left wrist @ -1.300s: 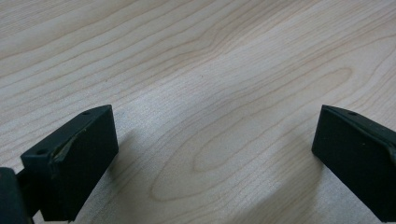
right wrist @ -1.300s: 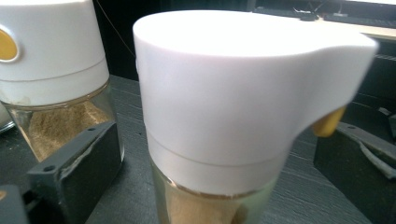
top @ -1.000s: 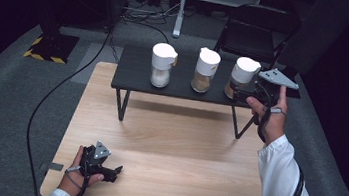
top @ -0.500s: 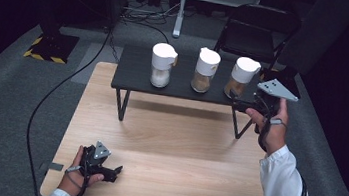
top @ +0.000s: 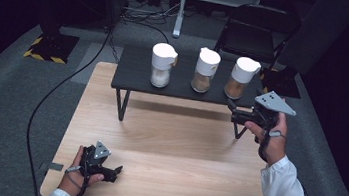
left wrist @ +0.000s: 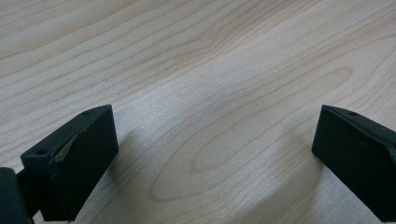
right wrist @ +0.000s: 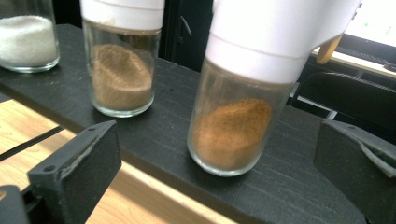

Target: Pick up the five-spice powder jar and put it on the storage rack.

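The right gripper (top: 233,113) is pointed at a glass shaker jar (right wrist: 243,98) with a tall white cap and a low heap of orange-brown powder sloped inside it. It stands upright on a low black shelf (top: 137,76), ahead of the jaws and centred in the gap between them, not touching either. Those jaws stand wide apart with nothing in them. Off the left jaw's side are a second jar (right wrist: 122,65) of duller brown powder, and further that way a third jar (right wrist: 28,39) of white grains. The left gripper (top: 115,171) rests low on the wooden table (left wrist: 210,84), its jaws spread wide over bare wood.
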Available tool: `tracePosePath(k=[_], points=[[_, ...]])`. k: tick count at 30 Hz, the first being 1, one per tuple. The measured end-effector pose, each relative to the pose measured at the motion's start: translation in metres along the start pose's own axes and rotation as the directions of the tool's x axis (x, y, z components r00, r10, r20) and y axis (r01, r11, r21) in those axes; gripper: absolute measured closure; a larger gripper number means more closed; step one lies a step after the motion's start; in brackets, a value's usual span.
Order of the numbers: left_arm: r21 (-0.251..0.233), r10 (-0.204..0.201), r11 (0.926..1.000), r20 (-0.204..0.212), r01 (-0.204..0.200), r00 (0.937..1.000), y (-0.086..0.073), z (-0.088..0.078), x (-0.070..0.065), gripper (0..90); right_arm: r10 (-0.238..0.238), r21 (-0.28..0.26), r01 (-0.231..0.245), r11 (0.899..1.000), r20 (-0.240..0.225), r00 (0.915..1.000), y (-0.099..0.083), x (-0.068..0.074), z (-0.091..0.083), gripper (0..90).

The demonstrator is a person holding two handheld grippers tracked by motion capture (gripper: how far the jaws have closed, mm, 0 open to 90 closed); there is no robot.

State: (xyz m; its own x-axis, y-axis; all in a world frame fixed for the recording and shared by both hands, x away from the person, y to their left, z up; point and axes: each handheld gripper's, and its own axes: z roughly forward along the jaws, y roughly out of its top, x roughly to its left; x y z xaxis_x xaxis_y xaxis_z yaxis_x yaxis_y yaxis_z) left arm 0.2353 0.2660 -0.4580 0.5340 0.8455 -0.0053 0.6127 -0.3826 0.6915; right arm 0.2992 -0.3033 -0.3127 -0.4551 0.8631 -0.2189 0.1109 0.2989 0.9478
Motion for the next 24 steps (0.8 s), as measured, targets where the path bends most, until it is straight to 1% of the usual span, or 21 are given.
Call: tracePosePath(k=[3, 8, 12, 16, 19, 24], points=[[0.000, 0.000, 1.0000, 0.000, 0.000, 1.0000, 0.000, 0.000, 0.000, 0.2, -0.004, -0.005, 0.004, 1.000, -0.015, 0.9999, -0.004, 0.001, -0.003, 0.4], [0.000, 0.000, 1.0000, 0.000, 0.000, 1.0000, 0.000, 0.000, 0.000, 0.3, -0.020, -0.010, 0.019, 1.000, -0.028, 0.9994, -0.012, 0.006, -0.009, 0.3], [0.000, 0.000, 1.0000, 0.000, 0.000, 1.0000, 0.000, 0.000, 0.000, 0.3, -0.041, -0.005, 0.041, 0.999, -0.036, 0.9985, -0.017, 0.009, -0.012, 0.4], [0.000, 0.000, 1.0000, 0.000, 0.000, 1.0000, 0.000, 0.000, 0.000, 0.3, -0.042, -0.007, 0.041, 0.999, -0.047, 0.9980, -0.021, 0.011, -0.015, 0.3], [0.000, 0.000, 1.0000, 0.000, 0.000, 1.0000, 0.000, 0.000, 0.000, 0.2, -0.058, -0.005, 0.057, 0.998, -0.057, 0.9967, -0.025, 0.014, -0.017, 0.3], [0.000, 0.000, 1.0000, 0.000, 0.000, 1.0000, 0.000, 0.000, 0.000, 0.3, -0.061, 0.006, 0.062, 0.998, -0.070, 0.9957, -0.032, 0.016, -0.018, 0.4]])
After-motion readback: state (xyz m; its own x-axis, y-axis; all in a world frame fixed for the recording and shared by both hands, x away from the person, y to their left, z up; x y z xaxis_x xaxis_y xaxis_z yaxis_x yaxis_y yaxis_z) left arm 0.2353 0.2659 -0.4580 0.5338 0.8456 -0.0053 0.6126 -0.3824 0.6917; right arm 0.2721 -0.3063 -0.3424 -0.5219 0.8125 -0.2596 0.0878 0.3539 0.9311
